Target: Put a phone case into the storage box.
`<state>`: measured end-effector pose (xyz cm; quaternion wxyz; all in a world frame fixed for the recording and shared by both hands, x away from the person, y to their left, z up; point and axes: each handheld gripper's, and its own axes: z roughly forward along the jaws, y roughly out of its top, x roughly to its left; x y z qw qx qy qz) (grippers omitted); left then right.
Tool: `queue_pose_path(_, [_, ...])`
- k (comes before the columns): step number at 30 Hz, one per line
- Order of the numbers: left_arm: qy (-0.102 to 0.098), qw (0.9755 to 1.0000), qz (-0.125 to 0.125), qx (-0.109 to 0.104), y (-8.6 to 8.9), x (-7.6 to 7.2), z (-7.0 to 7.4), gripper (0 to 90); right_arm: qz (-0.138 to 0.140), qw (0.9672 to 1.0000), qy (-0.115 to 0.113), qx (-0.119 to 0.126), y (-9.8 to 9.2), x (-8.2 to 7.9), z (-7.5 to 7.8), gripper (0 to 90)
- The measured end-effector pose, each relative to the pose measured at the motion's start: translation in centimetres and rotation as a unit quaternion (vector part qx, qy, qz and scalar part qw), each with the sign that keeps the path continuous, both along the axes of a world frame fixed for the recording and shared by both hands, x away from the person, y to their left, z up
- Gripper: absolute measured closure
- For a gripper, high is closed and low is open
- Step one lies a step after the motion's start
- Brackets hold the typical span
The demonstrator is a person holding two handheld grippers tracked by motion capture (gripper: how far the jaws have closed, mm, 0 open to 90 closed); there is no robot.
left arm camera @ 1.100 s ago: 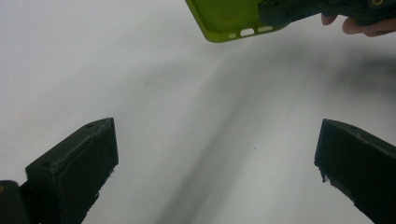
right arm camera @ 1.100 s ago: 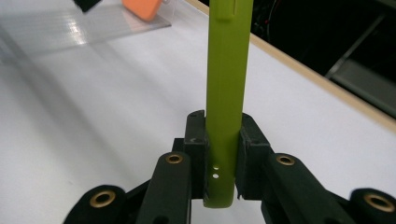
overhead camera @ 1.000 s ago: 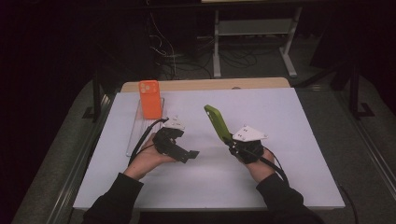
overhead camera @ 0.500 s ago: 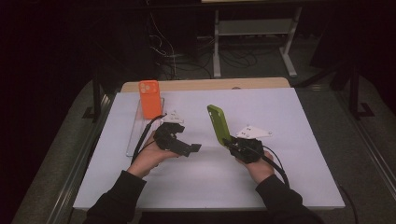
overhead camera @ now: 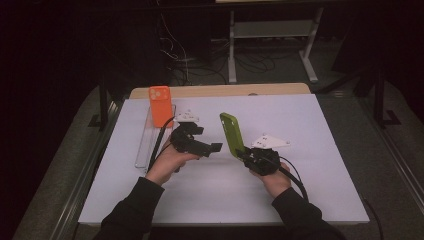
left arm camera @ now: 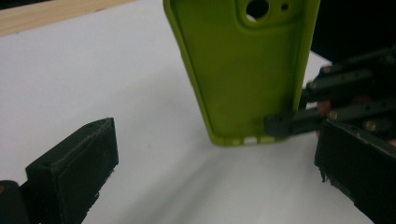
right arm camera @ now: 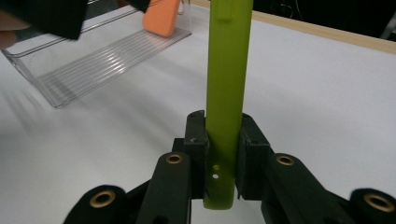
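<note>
My right gripper [right arm camera: 223, 140] clamps the green phone case [right arm camera: 228, 70] upright over the worktop [overhead camera: 320, 125]; my left gripper [left arm camera: 210, 158], fingers spread, faces it.

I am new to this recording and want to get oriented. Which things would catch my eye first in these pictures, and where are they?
The green phone case stands out first: it is held upright near the middle of the white table, clamped at its lower end by the right gripper. Next comes the orange phone case, standing at the far end of a clear tray on the table's left side. The left gripper is open, pointing toward the green case.
</note>
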<state>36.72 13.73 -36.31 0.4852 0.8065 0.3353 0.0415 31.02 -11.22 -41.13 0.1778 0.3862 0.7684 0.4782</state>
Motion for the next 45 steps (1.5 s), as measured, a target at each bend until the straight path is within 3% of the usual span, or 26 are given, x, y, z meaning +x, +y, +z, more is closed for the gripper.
queue_pose_path(4, [0.001, 0.9999, -0.001, -0.017, -0.5, 0.4, 0.1, 0.0, 0.003, 1.0, 0.001, 0.003, 0.2, 0.0, 0.0, 75.7])
queue_pose_path(13, [-0.002, 0.9995, -0.002, -0.03, -2.2, 1.0, 0.0, 0.0, 0.013, 0.9999, 0.0, 0.004, 0.7, -0.1, 0.0, 75.8])
queue_pose_path(16, [-0.018, 0.9995, -0.015, -0.02, -2.5, 1.4, 0.0, 0.0, 0.016, 0.9999, 0.001, 0.006, 0.8, -0.2, 0.1, 75.7])
queue_pose_path(18, [-0.012, 0.9995, -0.005, -0.029, -3.0, 1.4, 0.0, 0.0, 0.018, 0.9998, 0.0, 0.009, 0.9, -0.2, 0.1, 75.7])
queue_pose_path(31, [-0.004, 0.9987, -0.002, -0.05, -4.0, 1.7, -0.4, 0.0, 0.022, 0.9997, 0.003, 0.01, 1.0, -0.2, 0.1, 75.7])
queue_pose_path(33, [-0.01, 0.9986, 0.004, -0.051, -3.9, 1.7, -0.4, 5.6, 0.022, 0.9996, 0.007, 0.012, 1.1, -0.3, 0.0, 75.7])
queue_pose_path(45, [-0.009, 0.9977, 0.0, -0.067, -3.8, 1.9, -0.2, 13.2, 0.025, 0.9996, 0.006, 0.007, 1.2, -0.2, -0.1, 75.4])
